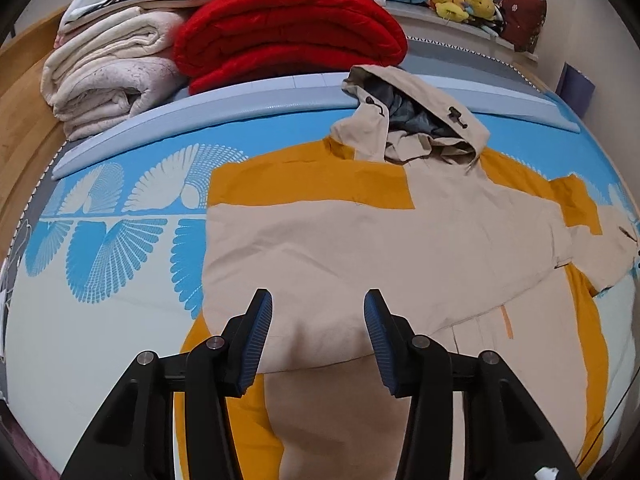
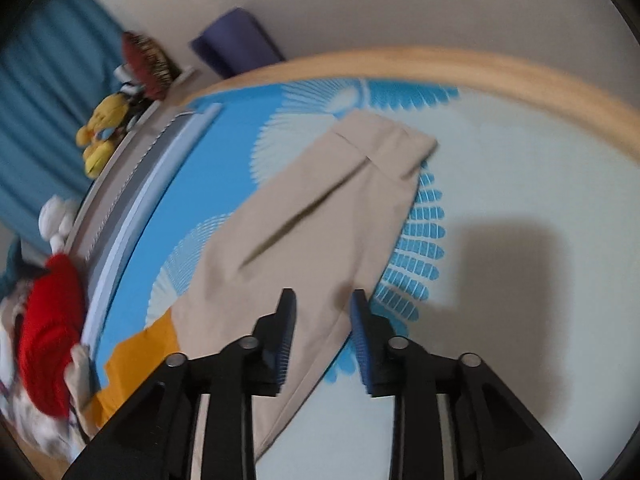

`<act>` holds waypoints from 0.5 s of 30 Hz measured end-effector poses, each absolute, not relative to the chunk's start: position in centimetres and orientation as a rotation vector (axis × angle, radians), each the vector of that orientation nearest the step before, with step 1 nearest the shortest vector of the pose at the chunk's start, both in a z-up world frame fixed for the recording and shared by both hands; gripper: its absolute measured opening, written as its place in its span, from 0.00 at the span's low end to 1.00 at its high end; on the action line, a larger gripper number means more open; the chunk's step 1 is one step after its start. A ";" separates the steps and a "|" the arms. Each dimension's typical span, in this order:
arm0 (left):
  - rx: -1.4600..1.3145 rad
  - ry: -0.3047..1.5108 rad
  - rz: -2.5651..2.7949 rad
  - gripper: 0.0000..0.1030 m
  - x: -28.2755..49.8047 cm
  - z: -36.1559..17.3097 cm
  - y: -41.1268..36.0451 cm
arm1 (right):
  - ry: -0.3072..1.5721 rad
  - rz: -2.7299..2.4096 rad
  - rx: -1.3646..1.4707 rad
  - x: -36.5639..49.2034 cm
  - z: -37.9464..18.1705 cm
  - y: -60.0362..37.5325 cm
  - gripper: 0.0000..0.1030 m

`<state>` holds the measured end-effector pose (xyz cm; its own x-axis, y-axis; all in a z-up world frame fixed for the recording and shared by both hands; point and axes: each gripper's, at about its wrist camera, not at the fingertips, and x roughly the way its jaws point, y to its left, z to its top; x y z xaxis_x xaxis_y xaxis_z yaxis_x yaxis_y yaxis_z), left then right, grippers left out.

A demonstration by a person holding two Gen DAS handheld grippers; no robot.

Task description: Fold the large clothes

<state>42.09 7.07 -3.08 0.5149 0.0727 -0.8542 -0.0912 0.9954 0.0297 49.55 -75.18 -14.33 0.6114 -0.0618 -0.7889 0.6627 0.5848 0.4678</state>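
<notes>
A beige and mustard hooded jacket (image 1: 360, 240) lies spread on the bed, hood toward the headboard, with its left sleeve folded across the body. My left gripper (image 1: 318, 312) is open and hovers just above the folded sleeve near the jacket's lower part. In the right wrist view the jacket's other beige sleeve (image 2: 320, 220) lies stretched out on the sheet, cuff pointing away. My right gripper (image 2: 322, 312) is open, its jaws astride the sleeve's near edge, holding nothing. That view is blurred.
Folded red (image 1: 288, 36) and cream blankets (image 1: 108, 76) are stacked at the head of the bed. Plush toys (image 1: 464, 2) sit on a ledge behind. The wooden bed frame (image 2: 480, 64) rims the blue patterned sheet (image 1: 100, 248).
</notes>
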 end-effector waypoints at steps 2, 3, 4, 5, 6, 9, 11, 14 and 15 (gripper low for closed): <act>-0.020 1.033 0.098 0.42 42.4 -3.5 7.1 | 0.825 -0.495 0.905 49.9 -16.3 -76.1 0.33; -0.020 1.037 0.100 0.42 42.5 -3.7 7.2 | 0.829 -0.501 0.923 50.1 -17.0 -76.4 0.33; -0.019 1.041 0.104 0.42 42.7 -3.9 7.2 | 0.818 -0.501 0.941 50.2 -17.7 -76.6 0.33; -0.020 1.043 0.107 0.42 42.8 -4.1 7.3 | 0.790 -0.501 0.948 50.3 -17.9 -76.9 0.33; -0.021 1.045 0.108 0.42 42.9 -4.2 7.4 | 0.777 -0.503 0.951 50.5 -18.1 -77.1 0.33; -0.020 1.054 0.113 0.42 43.2 -4.6 7.6 | 0.733 -0.516 0.985 50.7 -18.3 -77.7 0.33; -0.022 1.058 0.114 0.42 43.4 -4.6 7.8 | 0.714 -0.539 0.990 50.6 -18.2 -77.8 0.14; -0.030 1.051 0.113 0.42 43.5 -4.3 8.0 | 0.672 -0.548 0.944 51.0 -16.0 -77.0 0.07; -0.036 1.047 0.113 0.42 43.5 -4.1 8.1 | 0.659 -0.548 0.910 51.2 -14.7 -76.4 0.06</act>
